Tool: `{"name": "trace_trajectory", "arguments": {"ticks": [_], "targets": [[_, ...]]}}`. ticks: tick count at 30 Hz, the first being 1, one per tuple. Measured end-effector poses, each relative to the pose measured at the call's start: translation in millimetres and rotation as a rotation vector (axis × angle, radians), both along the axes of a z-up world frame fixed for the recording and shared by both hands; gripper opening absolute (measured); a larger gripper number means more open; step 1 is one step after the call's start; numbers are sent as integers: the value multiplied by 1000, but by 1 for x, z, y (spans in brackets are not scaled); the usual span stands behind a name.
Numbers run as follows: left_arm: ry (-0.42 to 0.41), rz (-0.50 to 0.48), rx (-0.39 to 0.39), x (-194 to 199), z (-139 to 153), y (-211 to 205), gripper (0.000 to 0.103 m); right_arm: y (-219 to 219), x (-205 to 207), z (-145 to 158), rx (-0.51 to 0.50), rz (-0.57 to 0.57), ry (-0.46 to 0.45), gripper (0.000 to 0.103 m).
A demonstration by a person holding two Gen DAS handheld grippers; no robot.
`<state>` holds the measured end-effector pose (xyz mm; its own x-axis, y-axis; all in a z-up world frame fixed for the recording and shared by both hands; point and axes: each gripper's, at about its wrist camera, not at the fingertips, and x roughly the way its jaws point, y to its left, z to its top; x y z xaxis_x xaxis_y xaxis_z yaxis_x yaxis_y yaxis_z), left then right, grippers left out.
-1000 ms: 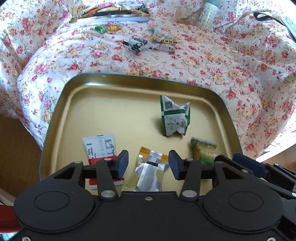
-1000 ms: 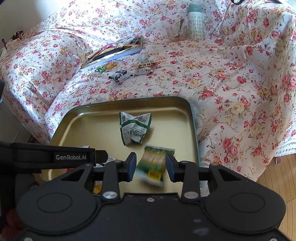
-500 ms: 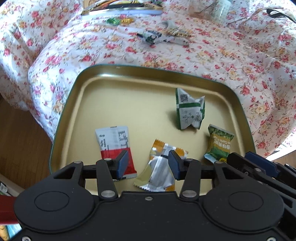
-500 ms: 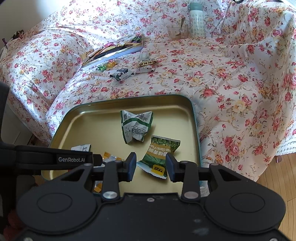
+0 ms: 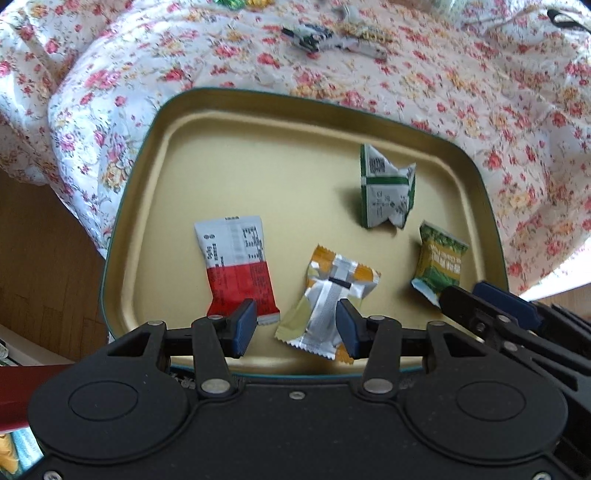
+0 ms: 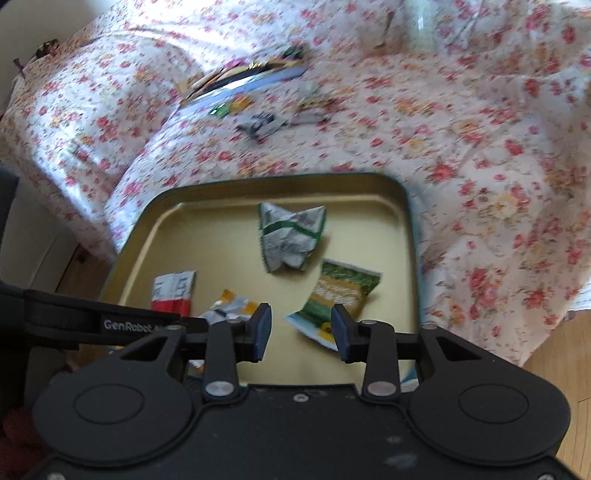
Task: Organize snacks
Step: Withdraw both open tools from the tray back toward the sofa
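Note:
A gold tin tray (image 5: pixel 258 177) (image 6: pixel 207 236) lies on the floral cloth and holds several snack packets: a red and white one (image 5: pixel 236 266) (image 6: pixel 173 290), an orange and silver one (image 5: pixel 332 299) (image 6: pixel 231 308), a crumpled green and white one (image 5: pixel 386 192) (image 6: pixel 291 236) and a green and yellow one (image 5: pixel 439 264) (image 6: pixel 340 295). My left gripper (image 5: pixel 295 326) is open and empty above the tray's near edge. My right gripper (image 6: pixel 301 332) is open and empty above the near right of the tray; it also shows in the left wrist view (image 5: pixel 491 306).
More loose snacks (image 6: pixel 258 123) (image 5: pixel 317 35) lie on the cloth beyond the tray. A second tray of snacks (image 6: pixel 243 77) lies farther back. Wooden floor (image 5: pixel 44 258) shows to the left and at the right edge (image 6: pixel 554 369).
The green and yellow packet left my right gripper and now lies in the tray. Both grippers have pulled back and up from the tray. The left stayed open.

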<state>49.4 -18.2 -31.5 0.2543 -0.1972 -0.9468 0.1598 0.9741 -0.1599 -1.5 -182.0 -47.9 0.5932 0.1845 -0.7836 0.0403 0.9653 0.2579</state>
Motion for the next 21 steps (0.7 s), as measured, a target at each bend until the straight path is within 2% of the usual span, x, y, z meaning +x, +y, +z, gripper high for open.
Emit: {"name": "trace_trajectory", "arguments": {"ticks": [5,12,17,21], "targets": [[83,10,-21,14,9,7,54,3,15,9,0,81,55,38],[116,31,27,39,25,15,54,1,46,19,1,139,189,40],[89,51,97,62,32,21,54,0,69,22,-43,142,276,40],[67,98,107,89,41,31,54,0,87,30,-72,141,296,41]]}}
